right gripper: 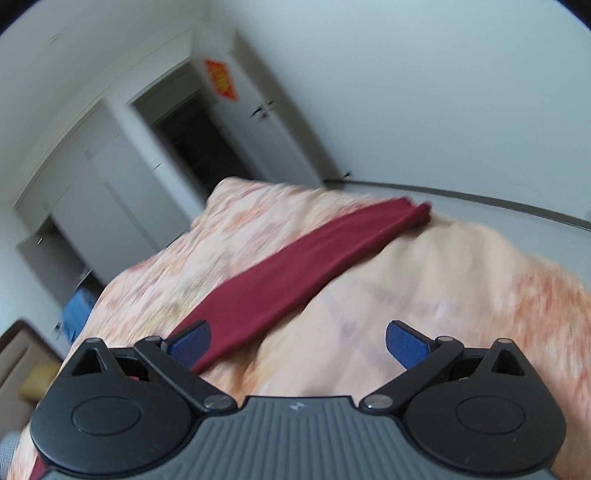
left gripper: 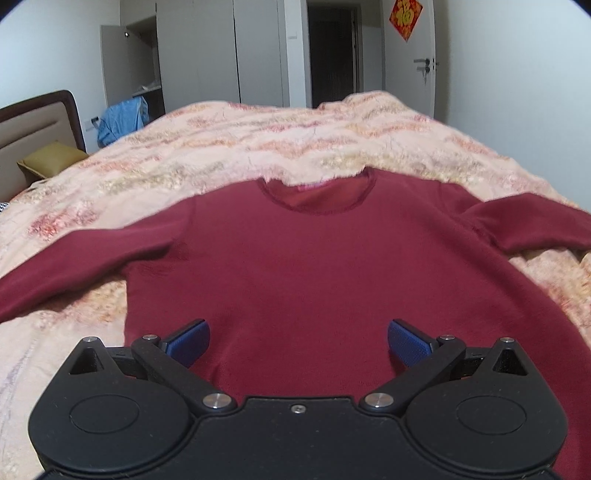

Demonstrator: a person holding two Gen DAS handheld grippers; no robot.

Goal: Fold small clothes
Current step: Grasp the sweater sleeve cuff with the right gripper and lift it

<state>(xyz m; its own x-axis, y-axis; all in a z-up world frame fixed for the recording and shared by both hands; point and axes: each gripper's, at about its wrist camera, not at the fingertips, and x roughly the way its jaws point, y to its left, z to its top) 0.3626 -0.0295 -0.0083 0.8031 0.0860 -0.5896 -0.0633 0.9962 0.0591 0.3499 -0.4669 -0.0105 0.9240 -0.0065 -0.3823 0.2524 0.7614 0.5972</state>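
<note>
Two grippers show, each with its blue-padded fingers spread wide and nothing between them. The left gripper (left gripper: 298, 341) sits low in the middle of its frame, level, hovering over the lower body of the shirt (left gripper: 314, 280); its pads (left gripper: 190, 341) frame the maroon cloth near the hem, and whether they touch it cannot be told.

The shirt lies flat, front up, on the blanket (left gripper: 236, 147), filling the centre of the left view. Its neck points to the top of the frame, and one sleeve runs out toward the left edge while the other reaches the right edge, bent slightly.

The right gripper (right gripper: 298, 341) is rolled sharply, so the room tilts in its frame and the picture is blurred. It also holds nothing. Its pads (right gripper: 406, 345) hang above the blanket (right gripper: 424, 280), and the left-hand pad overlaps the near end of a sleeve (right gripper: 295, 266), which runs as a maroon band from lower left up to the upper right of the bed. Contact there is unclear.

Behind the bed stand a wardrobe (left gripper: 221, 55), a door (left gripper: 410, 55) with a red sign (left gripper: 405, 16), and at upper left a headboard (left gripper: 40, 122) with a pillow (left gripper: 51, 160).
</note>
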